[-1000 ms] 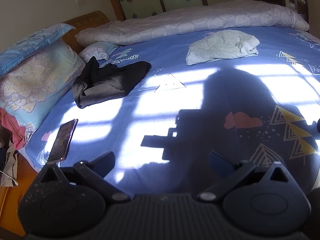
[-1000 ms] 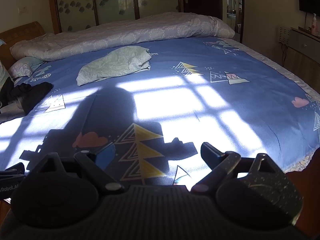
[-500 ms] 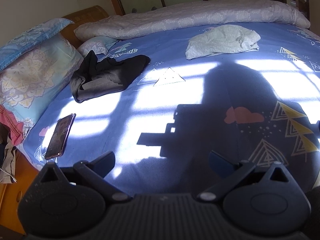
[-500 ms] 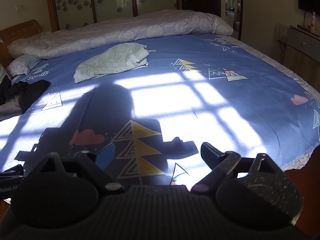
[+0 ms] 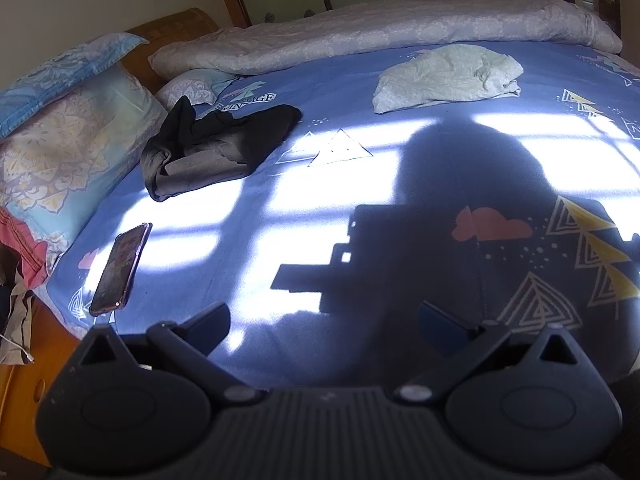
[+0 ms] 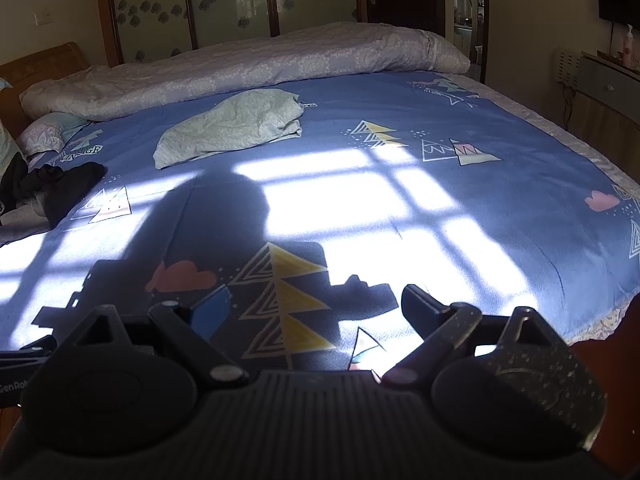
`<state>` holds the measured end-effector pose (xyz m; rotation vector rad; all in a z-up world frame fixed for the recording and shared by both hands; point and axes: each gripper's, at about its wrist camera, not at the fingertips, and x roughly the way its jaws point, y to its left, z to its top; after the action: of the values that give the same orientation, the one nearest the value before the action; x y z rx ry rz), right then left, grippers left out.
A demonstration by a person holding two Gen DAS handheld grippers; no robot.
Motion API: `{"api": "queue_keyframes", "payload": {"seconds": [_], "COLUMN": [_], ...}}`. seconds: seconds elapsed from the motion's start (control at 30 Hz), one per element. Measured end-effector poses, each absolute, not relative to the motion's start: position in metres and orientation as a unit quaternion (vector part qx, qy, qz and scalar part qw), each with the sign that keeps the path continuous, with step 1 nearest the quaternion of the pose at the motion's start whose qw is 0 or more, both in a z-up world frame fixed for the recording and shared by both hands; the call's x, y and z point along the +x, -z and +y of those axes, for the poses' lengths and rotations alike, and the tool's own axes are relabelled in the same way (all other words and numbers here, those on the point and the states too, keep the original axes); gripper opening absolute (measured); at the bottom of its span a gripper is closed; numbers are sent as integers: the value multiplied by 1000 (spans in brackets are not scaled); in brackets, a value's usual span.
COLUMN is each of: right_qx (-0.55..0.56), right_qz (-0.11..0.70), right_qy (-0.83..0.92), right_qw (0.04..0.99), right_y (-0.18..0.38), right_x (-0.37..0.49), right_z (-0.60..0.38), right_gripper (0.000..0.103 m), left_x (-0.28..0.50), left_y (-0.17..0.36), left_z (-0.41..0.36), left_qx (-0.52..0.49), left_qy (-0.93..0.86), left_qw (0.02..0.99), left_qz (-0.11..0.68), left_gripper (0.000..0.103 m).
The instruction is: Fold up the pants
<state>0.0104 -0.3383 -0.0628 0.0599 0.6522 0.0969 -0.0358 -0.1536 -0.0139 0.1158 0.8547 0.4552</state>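
Note:
A crumpled pair of dark grey-black pants (image 5: 212, 148) lies on the blue patterned bed sheet (image 5: 320, 208) at the left, near the pillows; it also shows at the left edge of the right wrist view (image 6: 56, 188). A bunched pale green garment (image 5: 448, 78) lies farther back near the rolled duvet, and shows in the right wrist view (image 6: 232, 126). My left gripper (image 5: 324, 324) is open and empty above the near part of the bed. My right gripper (image 6: 316, 312) is open and empty over the bed's near edge.
A phone (image 5: 120, 270) lies near the bed's left front corner. Pillows (image 5: 60, 136) are stacked at the left by the wooden headboard. A rolled pale duvet (image 5: 380, 36) runs along the far side. A cabinet (image 6: 604, 92) stands at the right wall.
Both grippers have shifted slightly forward over the bed, so the pants and the green garment sit a little lower in view. Both stay open and empty.

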Motion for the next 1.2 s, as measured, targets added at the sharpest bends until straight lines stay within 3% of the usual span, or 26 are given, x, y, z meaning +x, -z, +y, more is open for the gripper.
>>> {"api": "queue_keyframes", "payload": {"seconds": [1.2], "right_qx": [30], "right_qz": [350], "right_qy": [-66], "right_qw": [934], "right_y": [72], "right_x": [15], "right_z": [-336], "right_gripper": [94], "left_x": [-32], "left_y": [29], "left_z": [-159], "left_qx": [71], "left_qy": [-190], "left_qw": [876], "left_qz": [438], "left_gripper": [103]}}
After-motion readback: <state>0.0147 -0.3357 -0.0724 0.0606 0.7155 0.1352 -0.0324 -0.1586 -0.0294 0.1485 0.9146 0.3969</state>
